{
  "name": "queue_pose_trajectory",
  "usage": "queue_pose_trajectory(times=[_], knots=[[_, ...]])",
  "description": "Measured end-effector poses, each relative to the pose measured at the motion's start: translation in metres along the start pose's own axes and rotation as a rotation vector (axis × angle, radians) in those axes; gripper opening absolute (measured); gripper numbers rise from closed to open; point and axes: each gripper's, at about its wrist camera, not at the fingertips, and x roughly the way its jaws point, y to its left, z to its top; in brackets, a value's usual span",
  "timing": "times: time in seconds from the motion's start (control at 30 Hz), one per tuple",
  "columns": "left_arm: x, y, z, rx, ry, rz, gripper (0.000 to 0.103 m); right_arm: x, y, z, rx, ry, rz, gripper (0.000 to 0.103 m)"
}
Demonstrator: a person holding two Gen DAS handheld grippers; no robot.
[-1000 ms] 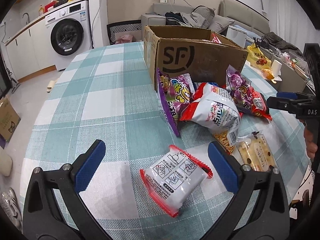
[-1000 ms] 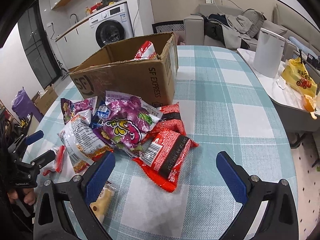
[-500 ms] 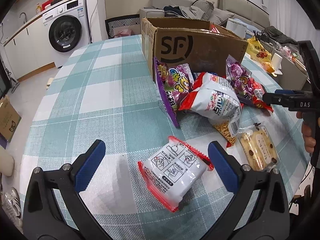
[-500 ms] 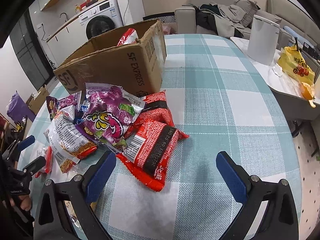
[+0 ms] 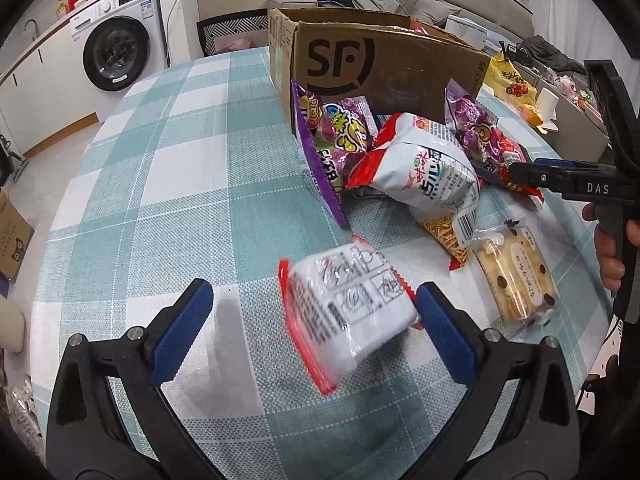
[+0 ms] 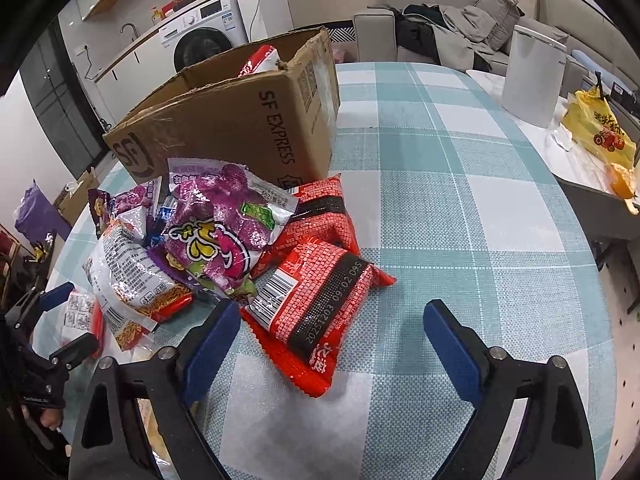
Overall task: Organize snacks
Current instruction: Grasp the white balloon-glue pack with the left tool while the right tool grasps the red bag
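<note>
A pile of snack bags lies on the checked table in front of an open SF cardboard box (image 5: 384,64) (image 6: 248,120). My left gripper (image 5: 312,320) is open around a white packet with red edges (image 5: 348,316), which touches the right finger and looks blurred. My right gripper (image 6: 332,336) is open, its fingers on either side of the near end of a red noodle packet (image 6: 320,312). A second red packet (image 6: 320,216), a purple bag (image 6: 224,232) and a white-and-red stick-snack bag (image 5: 428,176) lie in the pile. One red-and-white snack shows inside the box (image 6: 260,60).
A clear pack of small cakes (image 5: 516,280) lies right of the white packet. A white appliance (image 6: 532,76) and a yellow bag (image 6: 600,132) stand on a side table at the right. A washing machine (image 5: 116,48) stands beyond the table.
Both grippers have moved forward and down. The white packet now lies between the left fingers, against the right one, and the red noodle packet lies between the right fingers.
</note>
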Motion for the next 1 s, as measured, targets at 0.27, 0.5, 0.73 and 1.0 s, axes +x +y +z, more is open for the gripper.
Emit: queue_pose_trajectory(times=[0.27, 0.5, 0.73, 1.0], knots=[[0.001, -0.005, -0.003, 0.016, 0.004, -0.048, 0.073, 0.004, 0.000, 0.002, 0.015, -0.006, 0.036, 0.079], [-0.001, -0.002, -0.003, 0.006, -0.016, -0.063, 0.053, 0.002, 0.004, 0.000, -0.006, -0.011, 0.074, 0.061], [-0.001, 0.000, -0.003, 0.002, -0.017, -0.066, 0.053, -0.001, 0.003, 0.000, -0.009, -0.020, 0.073, 0.053], [0.001, 0.001, -0.001, -0.008, -0.008, -0.043, 0.065, -0.006, 0.000, -0.001, -0.008, -0.035, 0.065, 0.047]])
